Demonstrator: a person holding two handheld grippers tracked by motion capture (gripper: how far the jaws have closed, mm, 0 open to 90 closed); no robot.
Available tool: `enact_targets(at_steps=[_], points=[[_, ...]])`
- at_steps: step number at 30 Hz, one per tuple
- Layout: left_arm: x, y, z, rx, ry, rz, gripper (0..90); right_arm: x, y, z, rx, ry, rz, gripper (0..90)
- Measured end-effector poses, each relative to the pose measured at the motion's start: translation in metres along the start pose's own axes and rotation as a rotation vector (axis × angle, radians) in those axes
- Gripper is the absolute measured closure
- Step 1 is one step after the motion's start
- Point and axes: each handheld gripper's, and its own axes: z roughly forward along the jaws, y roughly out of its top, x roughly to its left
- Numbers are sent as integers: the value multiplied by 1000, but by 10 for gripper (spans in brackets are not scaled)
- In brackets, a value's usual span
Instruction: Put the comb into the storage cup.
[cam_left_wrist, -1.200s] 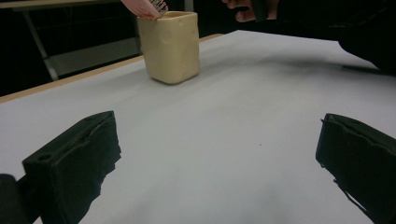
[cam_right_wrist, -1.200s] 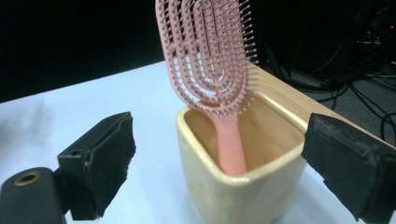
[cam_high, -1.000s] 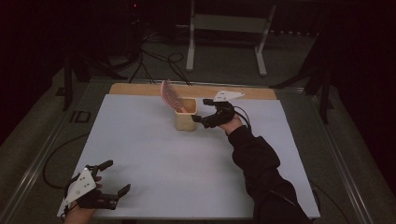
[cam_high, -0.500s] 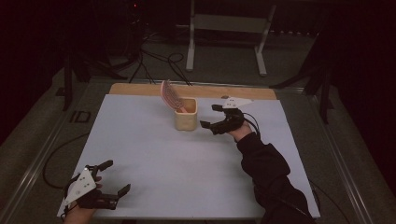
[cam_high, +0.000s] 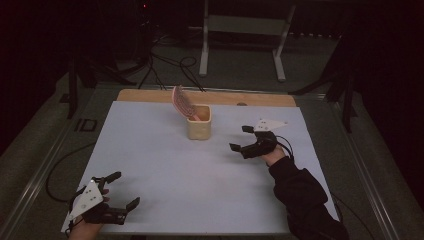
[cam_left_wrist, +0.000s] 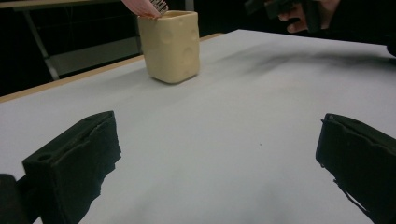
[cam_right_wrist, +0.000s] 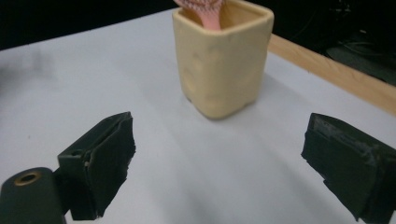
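The right gripper had drawn back from the cream square cup holding the pink hairbrush, jaws wide and empty. The placing looked finished (brush left leaning inside). The left gripper stayed parked, jaws wide too.

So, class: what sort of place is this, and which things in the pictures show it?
Probably a lab or recording studio, not a home: a dark room, a white-topped table holding just a cream holder with a pink brush, cables on the floor, and a metal stand behind.
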Motion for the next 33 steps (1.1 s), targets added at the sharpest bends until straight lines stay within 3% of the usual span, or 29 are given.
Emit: enact_targets(at_steps=[20,26,33], points=[[0,0,0,0,2,0,0,25,-47,-49,-6,-49,51,92],[-1,0,0,1,-1,3,0,35,-69,-65,0,-92,68,92],[-1,0,0,1,-1,4,0,41,-82,-83,-4,-139,109,92]])
